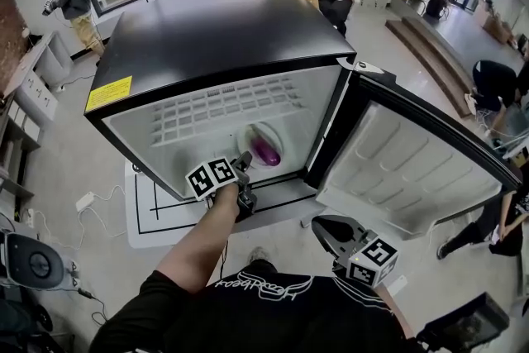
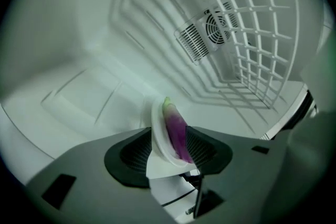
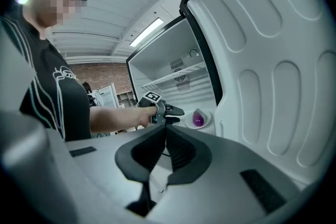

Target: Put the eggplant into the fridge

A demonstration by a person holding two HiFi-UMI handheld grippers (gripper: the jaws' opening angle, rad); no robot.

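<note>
Eggplant (image 1: 265,150) lies on white plate (image 1: 249,135) on fridge (image 1: 207,37) floor, at 1 o'clock just beyond my left gripper (image 1: 245,166); its jaws wide apart, clamping nothing; my right gripper (image 1: 331,231) closed, empty, at 5 o'clock below open door (image 1: 413,169); placing looks done; next: back left gripper out, swing door shut.

My left forearm (image 1: 197,244) reaches forward, bare below the sleeve. My left gripper (image 1: 245,164) tilts slightly downward, its jaws spread wide and clamping nothing. My right gripper (image 1: 324,226) waits low, its jaws closed together.
</note>
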